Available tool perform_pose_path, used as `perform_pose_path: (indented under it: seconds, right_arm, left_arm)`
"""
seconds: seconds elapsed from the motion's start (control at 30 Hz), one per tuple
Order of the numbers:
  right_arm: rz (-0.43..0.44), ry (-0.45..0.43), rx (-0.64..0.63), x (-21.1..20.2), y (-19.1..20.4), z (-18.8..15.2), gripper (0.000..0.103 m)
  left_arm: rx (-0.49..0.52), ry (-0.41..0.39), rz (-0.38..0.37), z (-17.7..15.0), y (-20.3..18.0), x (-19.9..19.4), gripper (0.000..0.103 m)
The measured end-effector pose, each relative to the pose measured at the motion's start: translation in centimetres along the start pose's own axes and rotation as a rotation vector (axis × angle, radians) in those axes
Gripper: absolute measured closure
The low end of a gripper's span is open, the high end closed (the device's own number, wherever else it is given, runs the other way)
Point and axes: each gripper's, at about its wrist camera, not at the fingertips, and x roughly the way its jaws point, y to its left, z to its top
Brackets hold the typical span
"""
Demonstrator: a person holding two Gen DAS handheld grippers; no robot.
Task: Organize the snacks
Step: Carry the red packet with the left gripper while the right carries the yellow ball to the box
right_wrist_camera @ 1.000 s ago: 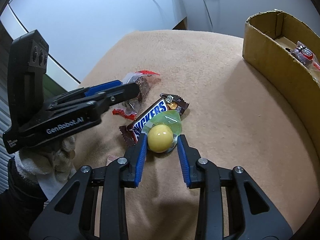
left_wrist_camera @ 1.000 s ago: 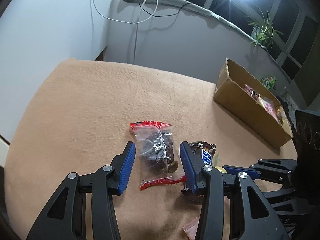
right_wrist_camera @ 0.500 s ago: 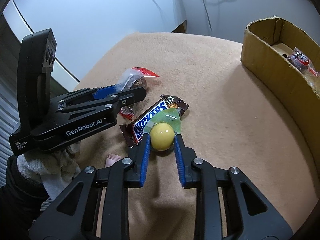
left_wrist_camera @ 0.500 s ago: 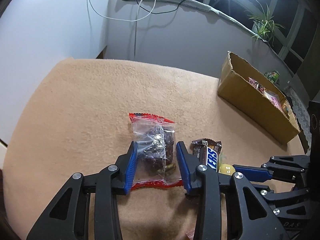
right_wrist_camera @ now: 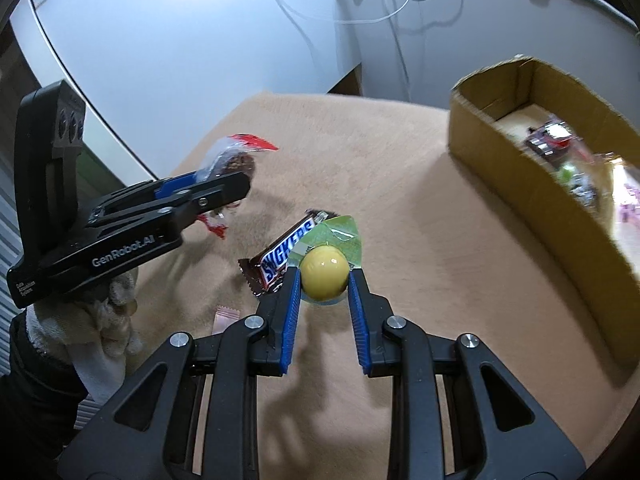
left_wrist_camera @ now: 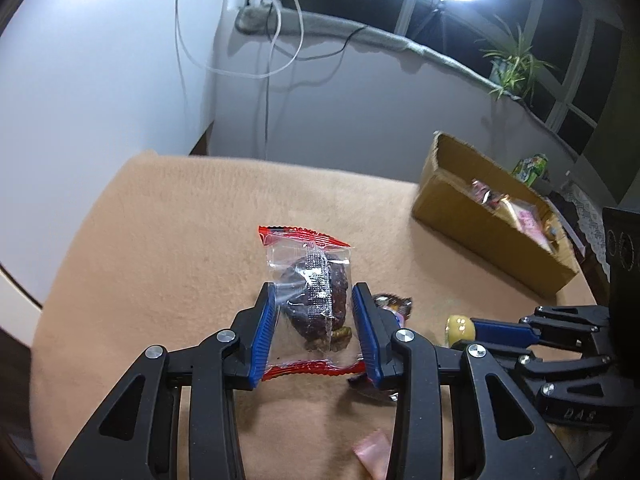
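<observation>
My left gripper (left_wrist_camera: 314, 300) is shut on a clear snack packet with red ends (left_wrist_camera: 310, 284) holding dark pieces, lifted off the tan cloth (left_wrist_camera: 160, 260). From the right wrist view that packet (right_wrist_camera: 230, 160) sticks out past the left gripper (right_wrist_camera: 236, 184). My right gripper (right_wrist_camera: 322, 276) is shut on a yellow ball candy in a green wrapper (right_wrist_camera: 323, 272), also raised above the cloth. A Snickers bar (right_wrist_camera: 280, 252) lies on the cloth just beneath and left of the candy. The yellow candy (left_wrist_camera: 460, 330) shows at the right gripper's tip in the left wrist view.
An open cardboard box (right_wrist_camera: 532, 184) with several wrapped snacks inside stands at the right of the cloth; the same box (left_wrist_camera: 492, 224) shows in the left wrist view. A small pink wrapper (right_wrist_camera: 226, 318) lies near the front edge. A gloved hand (right_wrist_camera: 88, 320) holds the left gripper.
Both grippers closed on their snacks and rose: the packet and the yellow candy now hang above the cloth, and the box looks nearer in the right wrist view.
</observation>
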Motion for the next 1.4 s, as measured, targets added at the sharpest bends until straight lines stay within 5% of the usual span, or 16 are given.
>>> perform_pose_path:
  seconds: [0.7, 1.4]
  right_arm:
    - [-0.162, -0.173, 0.093, -11.4, -8.8, 1.0, 0.078]
    - [-0.276, -0.188, 0.148, -12.1, -16.9, 5.9, 0.078]
  left_arm:
    - [0.108, -0.096, -0.101, 4.4, -7.3, -1.7, 0.066]
    - [0.187, -0.082, -0.18, 9.7, -14.7, 4.0, 0.066]
